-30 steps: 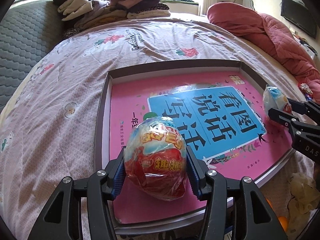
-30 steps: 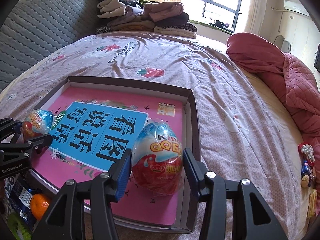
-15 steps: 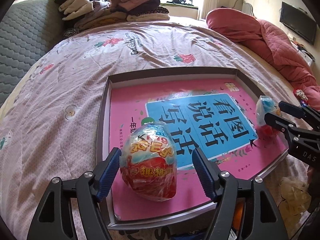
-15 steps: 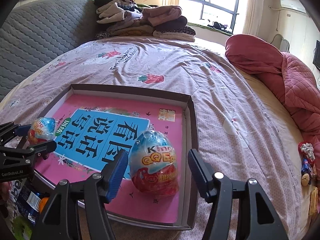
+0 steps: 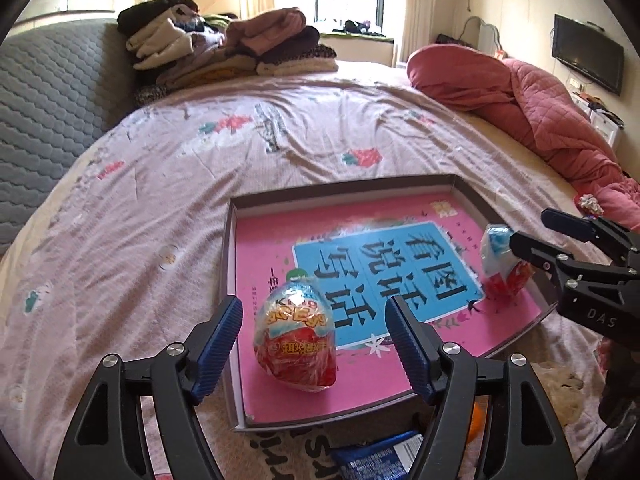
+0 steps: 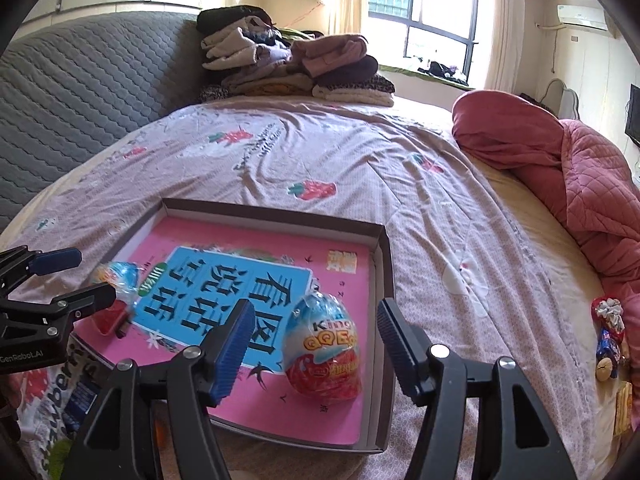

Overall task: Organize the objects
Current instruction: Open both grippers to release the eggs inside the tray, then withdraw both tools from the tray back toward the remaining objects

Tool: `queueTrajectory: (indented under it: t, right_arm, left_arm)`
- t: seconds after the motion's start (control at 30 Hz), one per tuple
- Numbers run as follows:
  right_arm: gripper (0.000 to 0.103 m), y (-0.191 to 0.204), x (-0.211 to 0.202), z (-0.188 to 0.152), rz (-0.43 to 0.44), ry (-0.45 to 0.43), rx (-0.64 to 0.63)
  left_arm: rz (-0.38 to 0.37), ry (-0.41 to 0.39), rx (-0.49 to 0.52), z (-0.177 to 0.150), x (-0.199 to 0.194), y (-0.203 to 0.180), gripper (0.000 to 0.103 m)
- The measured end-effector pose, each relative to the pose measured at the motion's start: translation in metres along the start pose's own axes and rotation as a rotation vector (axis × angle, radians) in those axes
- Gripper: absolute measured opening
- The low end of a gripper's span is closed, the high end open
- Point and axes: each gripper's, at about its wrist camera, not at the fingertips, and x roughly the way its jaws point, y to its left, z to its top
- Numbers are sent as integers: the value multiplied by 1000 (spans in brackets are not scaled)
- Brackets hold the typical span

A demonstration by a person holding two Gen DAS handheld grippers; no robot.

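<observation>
A shallow grey box (image 5: 228, 256) with a pink and blue printed bottom lies on the bed; it also shows in the right wrist view (image 6: 382, 264). Two wrapped toy eggs stand in it. My left gripper (image 5: 316, 344) is open, its blue pads apart on either side of one egg (image 5: 296, 344) at the box's near left. My right gripper (image 6: 314, 344) is open around the other egg (image 6: 322, 354) at the near right corner. Each gripper shows in the other's view: the right gripper (image 5: 532, 232), the left gripper (image 6: 80, 276).
The box sits on a pink strawberry-print bedsheet (image 5: 160, 184). A pile of folded clothes (image 5: 224, 52) lies at the far end and a red quilt (image 5: 540, 96) at the right. Small snacks (image 6: 608, 332) lie by the quilt. A snack bag (image 5: 376, 456) lies below the box.
Both grippers have opened, let go of their eggs and pulled back a little. The eggs now stand free in the box.
</observation>
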Motion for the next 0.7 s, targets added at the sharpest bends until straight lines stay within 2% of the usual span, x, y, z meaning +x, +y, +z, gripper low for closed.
queueTrajectory:
  t: [0.33, 0.7]
  right_arm:
    - [65, 8, -33, 5, 51, -63, 7]
    - [65, 18, -81, -3, 75, -156, -15]
  left_arm:
    - [50, -61, -19, 3, -38, 6, 75]
    - [48, -114, -25, -10, -86, 1, 75]
